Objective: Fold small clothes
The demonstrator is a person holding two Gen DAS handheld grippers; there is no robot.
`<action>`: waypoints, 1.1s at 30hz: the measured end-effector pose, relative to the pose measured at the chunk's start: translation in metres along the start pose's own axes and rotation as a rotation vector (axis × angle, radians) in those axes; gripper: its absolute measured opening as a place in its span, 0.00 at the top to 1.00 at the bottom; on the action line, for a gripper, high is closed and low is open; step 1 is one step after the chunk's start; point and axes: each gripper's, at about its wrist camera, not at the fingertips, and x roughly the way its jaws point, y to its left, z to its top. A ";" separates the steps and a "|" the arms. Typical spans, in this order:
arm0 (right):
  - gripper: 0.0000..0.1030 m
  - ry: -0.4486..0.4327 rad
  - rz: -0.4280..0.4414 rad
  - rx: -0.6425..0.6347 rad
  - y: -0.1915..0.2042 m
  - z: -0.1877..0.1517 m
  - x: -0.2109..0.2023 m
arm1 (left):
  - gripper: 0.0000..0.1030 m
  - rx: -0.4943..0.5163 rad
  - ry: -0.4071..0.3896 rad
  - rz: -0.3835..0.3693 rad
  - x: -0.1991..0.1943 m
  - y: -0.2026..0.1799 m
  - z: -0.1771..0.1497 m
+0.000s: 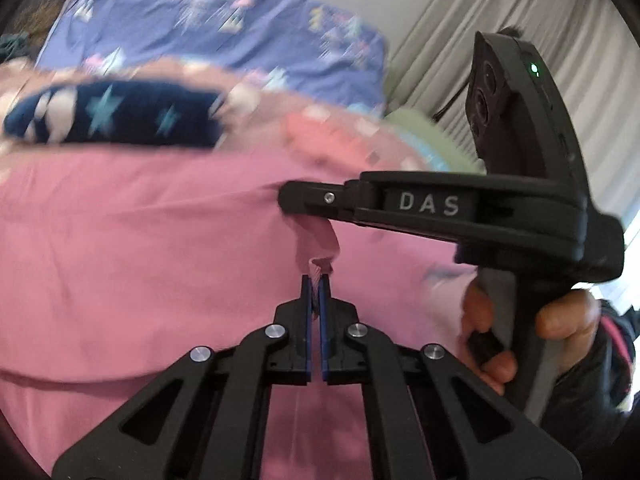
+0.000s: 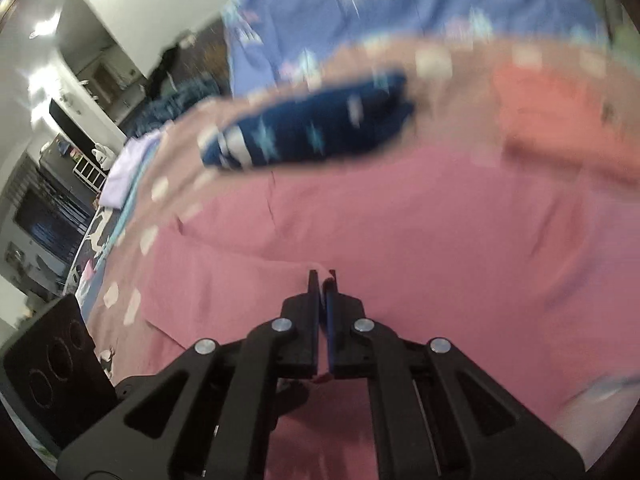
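A pink garment [image 1: 160, 240] lies spread across the bed and also fills the right wrist view [image 2: 400, 220]. My left gripper [image 1: 316, 280] is shut on a pinched edge of the pink garment. My right gripper [image 2: 323, 276] is shut on another edge of it. In the left wrist view the right gripper [image 1: 288, 200] comes in from the right, its tip close above my left fingertips, pinching the same fabric. Both views are motion-blurred.
A folded navy star-print garment [image 1: 116, 116] lies beyond on a dotted pink blanket [image 2: 160, 188]. A coral folded piece [image 2: 560, 116] lies to its right. A purple patterned bedsheet [image 1: 224, 24] is behind. Curtains [image 1: 500, 20] hang at right. Room furniture [image 2: 60, 160] stands at left.
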 end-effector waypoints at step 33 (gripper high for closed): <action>1.00 -0.016 -0.271 0.051 -0.078 -0.039 -0.019 | 0.38 -0.207 -0.048 0.608 -0.130 0.154 -0.056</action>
